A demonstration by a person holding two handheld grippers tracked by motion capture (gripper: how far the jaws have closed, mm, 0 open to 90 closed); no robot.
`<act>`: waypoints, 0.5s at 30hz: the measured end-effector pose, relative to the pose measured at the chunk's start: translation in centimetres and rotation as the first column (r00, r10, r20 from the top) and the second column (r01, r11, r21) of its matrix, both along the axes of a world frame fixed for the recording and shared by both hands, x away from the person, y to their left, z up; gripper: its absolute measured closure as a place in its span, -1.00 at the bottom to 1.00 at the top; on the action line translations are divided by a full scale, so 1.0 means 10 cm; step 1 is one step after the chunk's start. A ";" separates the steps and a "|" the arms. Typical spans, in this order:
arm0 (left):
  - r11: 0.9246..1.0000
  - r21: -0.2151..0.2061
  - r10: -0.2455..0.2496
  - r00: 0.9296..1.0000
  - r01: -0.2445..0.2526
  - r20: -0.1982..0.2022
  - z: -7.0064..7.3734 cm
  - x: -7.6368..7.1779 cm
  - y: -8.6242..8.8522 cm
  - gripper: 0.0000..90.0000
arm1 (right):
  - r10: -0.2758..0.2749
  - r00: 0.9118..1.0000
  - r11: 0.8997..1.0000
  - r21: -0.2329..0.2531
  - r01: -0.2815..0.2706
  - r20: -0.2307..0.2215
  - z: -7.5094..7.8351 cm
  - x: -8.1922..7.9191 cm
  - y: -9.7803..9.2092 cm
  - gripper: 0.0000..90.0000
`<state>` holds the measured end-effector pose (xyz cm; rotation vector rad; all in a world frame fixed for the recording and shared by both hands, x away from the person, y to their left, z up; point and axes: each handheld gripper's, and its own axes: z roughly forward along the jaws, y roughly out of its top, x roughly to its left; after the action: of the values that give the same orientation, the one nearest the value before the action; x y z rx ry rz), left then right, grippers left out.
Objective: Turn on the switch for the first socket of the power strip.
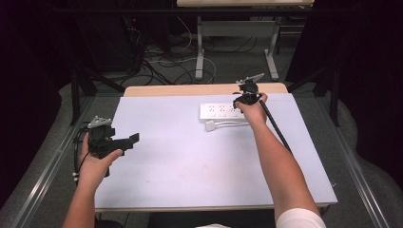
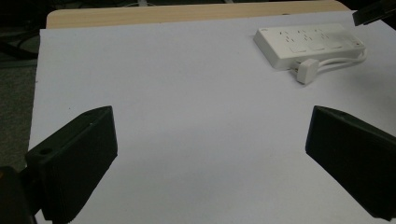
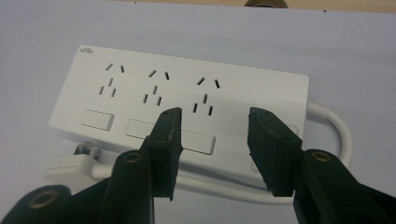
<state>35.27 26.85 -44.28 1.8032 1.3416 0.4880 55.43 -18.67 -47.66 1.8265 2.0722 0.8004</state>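
Left gripper (image 1: 124,142): held in the person's left hand (image 1: 95,161) at the near-left edge of the table (image 1: 190,161), over the white sheet that covers it. Jaws spread wide, nothing between them; in the left gripper view they stand far apart at either side above bare sheet. A grey three-cornered plate sits on top, and a black cable trails down beside the wrist.

Table: white covering over a pale wooden top, whose far edge shows as a strip beyond the sheet.

Plug (image 1: 210,126): white, lying on the sheet just near-left of the power strip, joined to a white cord (image 1: 233,124) that runs along the strip's near side and loops round its right end.

Power strip (image 1: 219,111): white, three sockets in a row, each with a rectangular switch on its near side. It lies flat at the far centre-right of the table, long side parallel to the far edge.

Right gripper (image 1: 240,99): held in the person's right hand (image 1: 254,111) over the right end of the power strip. Jaws parted, gripping nothing; in the right gripper view they hang above the third socket and its switch (image 3: 198,142).
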 end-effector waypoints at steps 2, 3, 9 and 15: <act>1.000 0.000 -0.001 1.000 0.001 0.001 0.00 0.00 0.00 -0.95 | -0.010 1.000 1.000 0.007 0.010 0.003 -0.01 -0.01 0.01 0.26; 1.000 0.000 -0.001 1.000 0.001 0.001 0.00 0.00 0.00 -0.95 | 0.000 1.000 1.000 0.006 0.000 0.010 -0.01 -0.01 0.01 0.29; 1.000 -0.001 0.000 1.000 0.000 -0.001 0.00 0.00 0.00 -0.95 | 0.005 1.000 1.000 0.004 -0.005 0.023 -0.05 -0.01 0.03 0.43; 1.000 -0.003 0.001 1.000 -0.001 0.004 0.00 0.00 0.00 -0.95 | 0.007 0.999 1.000 -0.001 -0.007 0.031 -0.08 0.00 0.06 0.56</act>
<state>35.25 26.88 -44.28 1.7985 1.3398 0.4899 55.39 -18.05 -48.51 1.7958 2.0602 0.8242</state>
